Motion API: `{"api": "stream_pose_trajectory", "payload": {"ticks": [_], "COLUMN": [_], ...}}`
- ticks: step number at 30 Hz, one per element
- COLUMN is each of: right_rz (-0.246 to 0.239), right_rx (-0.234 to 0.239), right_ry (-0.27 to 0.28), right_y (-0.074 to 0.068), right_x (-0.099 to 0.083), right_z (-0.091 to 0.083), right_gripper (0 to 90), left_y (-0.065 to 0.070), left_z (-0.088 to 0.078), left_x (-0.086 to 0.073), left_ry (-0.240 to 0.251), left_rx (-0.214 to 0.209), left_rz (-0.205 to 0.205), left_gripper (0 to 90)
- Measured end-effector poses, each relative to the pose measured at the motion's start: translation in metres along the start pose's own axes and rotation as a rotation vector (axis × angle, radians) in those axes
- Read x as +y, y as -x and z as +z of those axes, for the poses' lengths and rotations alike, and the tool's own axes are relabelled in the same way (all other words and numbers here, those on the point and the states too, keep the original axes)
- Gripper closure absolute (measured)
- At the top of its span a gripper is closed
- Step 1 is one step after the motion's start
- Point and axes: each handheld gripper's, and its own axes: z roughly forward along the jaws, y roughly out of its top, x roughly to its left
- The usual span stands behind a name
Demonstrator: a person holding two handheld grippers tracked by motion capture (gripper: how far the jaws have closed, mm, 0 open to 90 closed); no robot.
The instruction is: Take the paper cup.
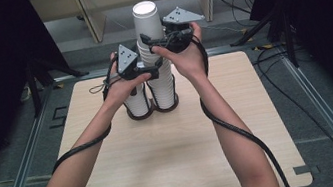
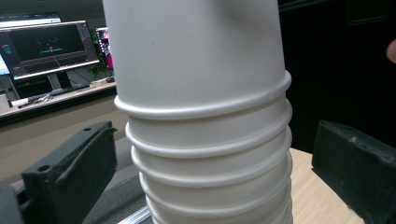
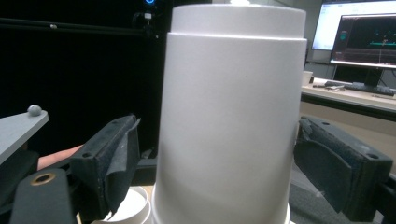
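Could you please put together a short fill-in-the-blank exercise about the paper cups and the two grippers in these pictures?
1. The paper cups stand upside down in ____ stacks side by side on the wooden table.
2. The taller stack is the one nearer the person's ____ hand.
3. The right gripper has its jaws on either side of the ____ cup of that stack.
4. The left gripper is ____, its pads clear of the cup rims.

Missing words: two; right; top; open
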Motion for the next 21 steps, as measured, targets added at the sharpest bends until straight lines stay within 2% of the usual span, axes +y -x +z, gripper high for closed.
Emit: {"api": "stream_pose_trajectory", "payload": {"ticks": [5, 9, 10, 11, 16, 21], "right_rz": [0.011, 0.022, 0.029, 0.015, 0.036, 0.036], "right_rx": [-0.008, -0.001, -0.002, -0.003, 0.005, 0.005], "right_ry": [-0.038, -0.048, -0.055, -0.054, -0.066, -0.065], "right_y": [0.002, 0.004, 0.004, 0.005, 0.007, 0.006], "right_x": [-0.003, -0.005, -0.007, -0.008, -0.010, -0.010], "right_z": [0.011, 0.015, 0.018, 0.019, 0.024, 0.027], "right_gripper": [13.4, 11.8, 11.8, 12.1, 12.0, 11.5], "left_y": [0.001, 0.002, 0.001, 0.001, -0.001, -0.002], "left_z": [0.003, 0.003, 0.004, 0.004, 0.006, 0.007], "left_x": [-0.001, -0.001, -0.001, -0.001, 0.000, -0.001], "left_ry": [-0.003, -0.006, -0.003, -0.002, 0.004, 0.007], "left_rx": [-0.004, -0.004, 0.004, 0.008, 0.016, 0.012], "left_rz": [0.005, 0.017, 0.013, 0.014, -0.009, -0.019], "left_gripper": [0.6, 1.5, 1.8, 2.1, 3.9, 5.9]}}
